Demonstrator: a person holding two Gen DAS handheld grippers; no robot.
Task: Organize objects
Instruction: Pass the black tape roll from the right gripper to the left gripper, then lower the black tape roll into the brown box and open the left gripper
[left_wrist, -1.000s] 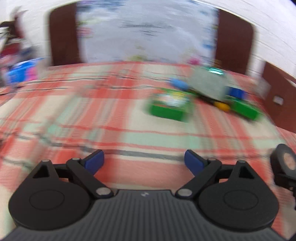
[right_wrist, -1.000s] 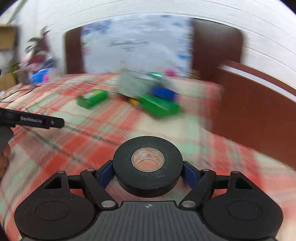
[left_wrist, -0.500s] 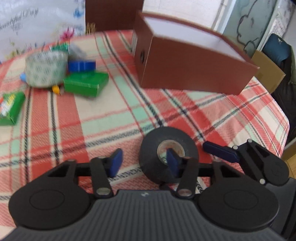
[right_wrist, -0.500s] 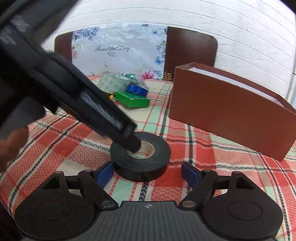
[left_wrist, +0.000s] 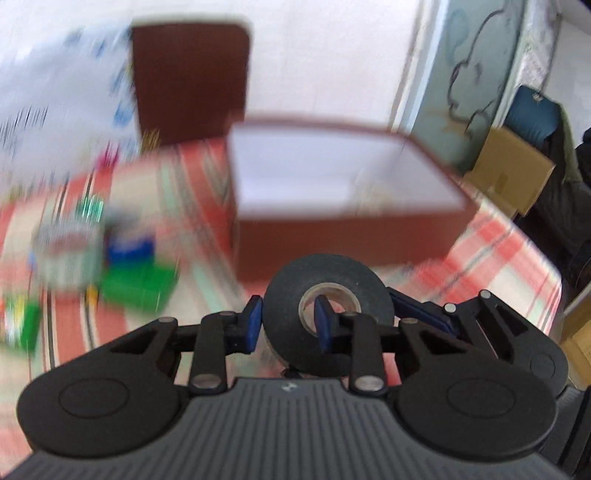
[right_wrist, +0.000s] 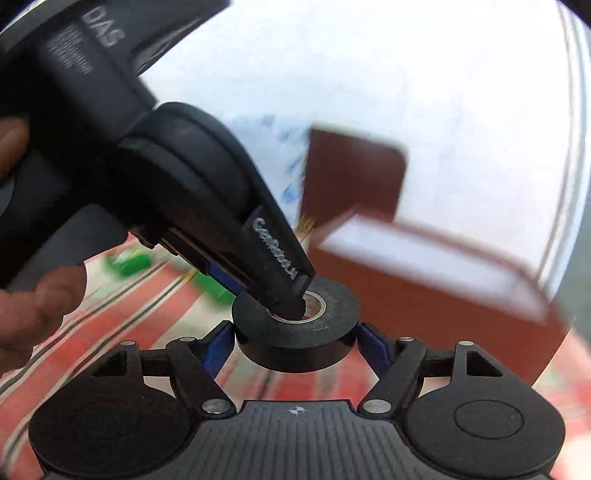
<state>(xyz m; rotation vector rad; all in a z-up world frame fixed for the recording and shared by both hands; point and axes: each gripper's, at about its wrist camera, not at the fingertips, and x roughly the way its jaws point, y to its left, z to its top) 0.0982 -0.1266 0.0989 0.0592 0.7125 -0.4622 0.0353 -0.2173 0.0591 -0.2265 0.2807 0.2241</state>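
A black tape roll (left_wrist: 327, 314) is held up above the plaid cloth. My left gripper (left_wrist: 287, 324) is shut on the roll's wall, with one blue pad outside and the other pad (left_wrist: 322, 325) inside the core. In the right wrist view the roll (right_wrist: 295, 325) sits between my right gripper (right_wrist: 295, 345) pads, which touch both its sides. The left gripper's finger (right_wrist: 277, 269) reaches down into the core. An open brown box (left_wrist: 343, 192) with a white inside stands just behind the roll.
At the left lie a patterned tape roll (left_wrist: 68, 254), a blue roll (left_wrist: 129, 247) and green boxes (left_wrist: 138, 286). A brown chair back (left_wrist: 188, 81) stands behind the table. Cardboard boxes (left_wrist: 513, 173) stand off the table's right edge.
The left gripper has closed on the roll's wall. The roll has been lifted off the cloth and both grippers have tilted up toward the brown box.
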